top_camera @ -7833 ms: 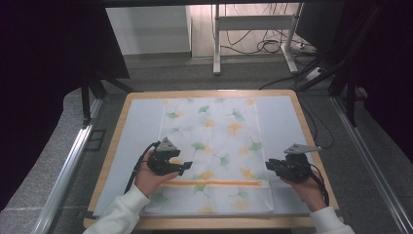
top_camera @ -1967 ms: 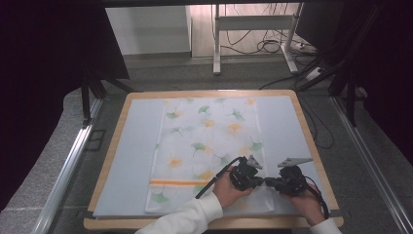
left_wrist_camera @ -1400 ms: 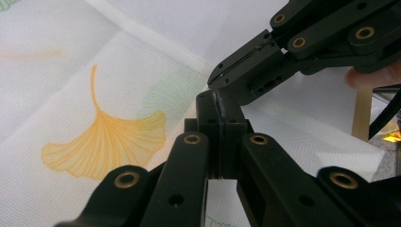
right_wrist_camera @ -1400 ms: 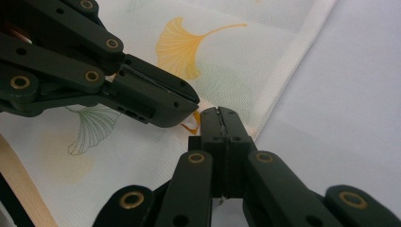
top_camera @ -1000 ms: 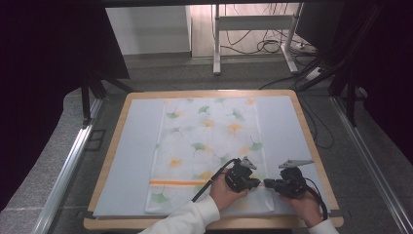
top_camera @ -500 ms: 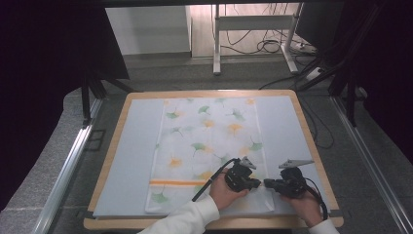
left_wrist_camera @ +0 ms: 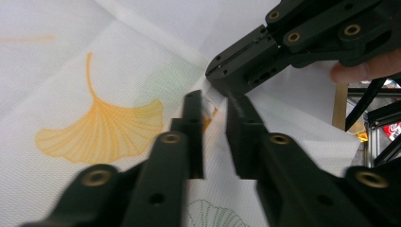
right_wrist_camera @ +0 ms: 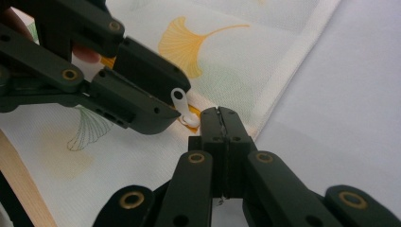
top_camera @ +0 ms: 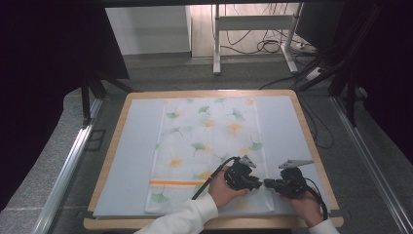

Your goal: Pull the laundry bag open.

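Cotton cloth (top_camera: pixel 209 141), printed with ginkgo leaves, lies flat down the middle of the table (top_camera: pixel 104 165), and all the action is at its five o'clock corner. The right gripper (top_camera: pixel 267 184) is clamped tight on the hem there, pinning it. The left gripper (top_camera: pixel 258 184), nose to nose with it, has just been opening its jaws, which now stand narrowly apart around the white zip pull (right_wrist_camera: pixel 181 105). The pull looks released; how far the zip has run I cannot tell.
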{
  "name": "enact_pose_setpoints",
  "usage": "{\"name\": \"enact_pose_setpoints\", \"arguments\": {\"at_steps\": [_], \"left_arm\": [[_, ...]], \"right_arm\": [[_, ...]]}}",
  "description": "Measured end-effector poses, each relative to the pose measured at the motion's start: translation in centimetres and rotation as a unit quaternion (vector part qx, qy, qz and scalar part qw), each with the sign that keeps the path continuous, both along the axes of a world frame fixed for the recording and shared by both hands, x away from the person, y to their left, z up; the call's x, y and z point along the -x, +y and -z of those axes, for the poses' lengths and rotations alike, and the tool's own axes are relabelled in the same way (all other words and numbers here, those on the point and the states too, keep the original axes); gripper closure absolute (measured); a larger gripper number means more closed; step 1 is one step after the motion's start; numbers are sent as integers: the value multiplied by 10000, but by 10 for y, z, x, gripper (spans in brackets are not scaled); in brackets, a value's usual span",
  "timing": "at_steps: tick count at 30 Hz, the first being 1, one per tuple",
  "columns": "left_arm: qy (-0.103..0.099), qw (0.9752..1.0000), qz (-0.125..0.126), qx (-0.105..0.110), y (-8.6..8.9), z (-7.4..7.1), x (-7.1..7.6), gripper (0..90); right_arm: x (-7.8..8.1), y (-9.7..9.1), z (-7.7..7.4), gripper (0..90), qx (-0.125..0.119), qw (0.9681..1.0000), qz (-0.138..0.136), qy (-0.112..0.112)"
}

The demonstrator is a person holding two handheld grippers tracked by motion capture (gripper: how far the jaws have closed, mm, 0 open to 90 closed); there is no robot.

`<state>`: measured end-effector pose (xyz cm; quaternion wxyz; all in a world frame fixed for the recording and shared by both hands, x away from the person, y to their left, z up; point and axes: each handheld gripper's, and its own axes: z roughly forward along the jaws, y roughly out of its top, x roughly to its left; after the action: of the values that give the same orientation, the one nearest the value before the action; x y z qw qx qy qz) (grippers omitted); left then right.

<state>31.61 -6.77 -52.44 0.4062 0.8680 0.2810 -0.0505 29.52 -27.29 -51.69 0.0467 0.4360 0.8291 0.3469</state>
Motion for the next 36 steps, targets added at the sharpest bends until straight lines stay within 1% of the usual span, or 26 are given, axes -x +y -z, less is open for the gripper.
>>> {"name": "enact_pose_setpoints", "arguments": {"at_steps": [2,3,5,7,10,13,14,15,16,17,18,20,24,26,28,29,30,32,36], "left_arm": [[-28,10000,69,-55,-1,0,-1,677],[-31,9999,93,-61,-1,0,-2,665],[-59,9999,143,-69,-2,-1,-3,666],[-113,9996,221,-155,-4,-1,-4,657],[-254,9989,264,-279,-7,-1,-3,672],[-432,9981,185,-409,-7,-1,0,739],[-514,9976,140,-446,-8,-1,3,763],[-613,9967,150,-509,-8,-1,5,782],[-750,9954,134,-586,-9,-2,8,798],[-820,9946,133,-619,-10,-2,10,816],[-917,9932,173,-693,-11,-2,11,822],[-930,9932,202,-669,-12,-3,11,832],[-1096,9903,357,-771,-14,-5,13,860],[-1065,9904,408,-775,-13,-5,12,870],[-980,9916,439,-715,-12,-5,11,880],[-846,9933,516,-592,-10,-5,10,885],[-817,9934,522,-609,-11,-5,10,900],[-853,9926,543,-667,-11,-3,11,900],[-821,9931,552,-636,-11,-3,10,900]], "right_arm": [[0,0,0,898,2,10000,3,3],[0,0,0,898,2,10000,3,6],[0,0,0,898,0,10000,5,7],[0,0,0,898,-4,10000,4,5],[0,0,0,898,-3,10000,-4,4],[0,-1,0,898,-5,10000,-17,13],[0,-1,0,898,-9,10000,-16,14],[0,-1,0,898,-11,10000,-9,19],[0,-1,0,898,-18,10000,-5,12],[0,-1,0,898,-19,10000,-5,10],[0,-1,0,898,-18,10000,-4,11],[0,-1,0,898,-8,10000,-10,20],[0,-1,0,897,-16,10000,-4,10],[-1,-1,0,898,-19,10000,-17,15],[0,-1,0,898,-23,10000,-17,17],[0,-1,0,898,-23,10000,-17,15],[0,-1,0,898,-26,10000,-9,13],[-1,-2,0,898,-39,10000,-2,10],[-1,-2,0,898,-47,10000,-4,20]]}}
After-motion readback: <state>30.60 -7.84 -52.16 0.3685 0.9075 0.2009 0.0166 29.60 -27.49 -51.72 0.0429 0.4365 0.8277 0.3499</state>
